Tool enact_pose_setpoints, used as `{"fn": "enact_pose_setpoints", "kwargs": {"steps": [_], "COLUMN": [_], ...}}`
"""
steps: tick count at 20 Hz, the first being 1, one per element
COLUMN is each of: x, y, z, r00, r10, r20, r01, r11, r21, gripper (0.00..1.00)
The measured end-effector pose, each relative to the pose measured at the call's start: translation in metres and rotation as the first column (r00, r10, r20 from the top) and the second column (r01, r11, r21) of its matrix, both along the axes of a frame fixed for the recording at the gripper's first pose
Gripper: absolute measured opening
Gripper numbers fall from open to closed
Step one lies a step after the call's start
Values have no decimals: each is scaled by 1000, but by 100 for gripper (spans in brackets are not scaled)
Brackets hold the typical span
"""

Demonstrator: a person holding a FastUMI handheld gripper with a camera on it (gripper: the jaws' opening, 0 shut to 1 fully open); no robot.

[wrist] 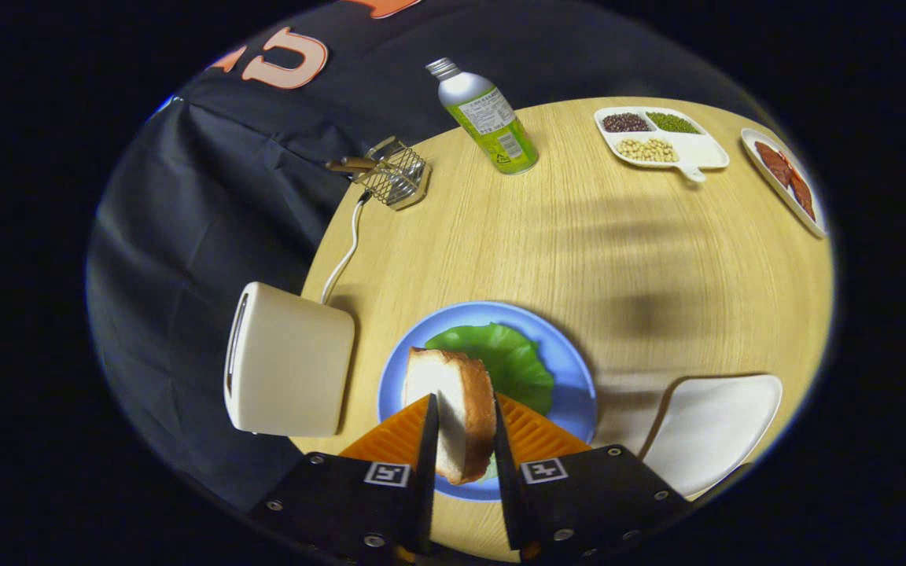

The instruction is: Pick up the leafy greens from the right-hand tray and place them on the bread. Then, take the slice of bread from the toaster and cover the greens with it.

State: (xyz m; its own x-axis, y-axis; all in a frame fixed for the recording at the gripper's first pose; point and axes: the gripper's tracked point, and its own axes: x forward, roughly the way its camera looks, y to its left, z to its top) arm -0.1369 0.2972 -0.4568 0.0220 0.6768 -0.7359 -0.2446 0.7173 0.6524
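Gripper view: gripper point(465, 428) clamped on bread slice point(453, 409), golden crust, held upright over lettuce leaf point(512, 362) on blue plate point(571, 385); bottom bread hidden.

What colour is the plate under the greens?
Blue, clearest in the gripper view: the plate lies under the greens, beyond the tool shut on the bread slice.

Tongs point(465, 428) clamp bread slice point(457, 409) above greens point(512, 362); blue plate point(571, 377).

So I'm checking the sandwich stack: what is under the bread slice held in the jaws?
The gripper holds the bread slice upright over the blue plate. Leafy greens lie beneath and beyond it. The greens cover any bottom bread, so I cannot see it.
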Motion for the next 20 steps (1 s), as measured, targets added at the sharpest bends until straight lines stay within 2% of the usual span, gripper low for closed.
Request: {"fn": "enact_pose_setpoints", "kwargs": {"steps": [1,4,6,8,11,14,20], "x": [-1,15,32,58,89,114,136], "y": [-2,-10,-23,-45,-81,-114,-166], "z": [-2,9,29,52,102,159,263], "r00": [1000,995,982,952,882,797,610], "r10": [2,-44,-96,-141,-201,-256,-304], "r20": [14,88,160,272,426,547,731], "r01": [-2,46,98,149,224,286,373], "r11": [1000,999,995,989,975,958,925], "r21": [-21,-19,-1,-8,-4,31,74], "gripper": [44,79,90,96,97,98,98]}}
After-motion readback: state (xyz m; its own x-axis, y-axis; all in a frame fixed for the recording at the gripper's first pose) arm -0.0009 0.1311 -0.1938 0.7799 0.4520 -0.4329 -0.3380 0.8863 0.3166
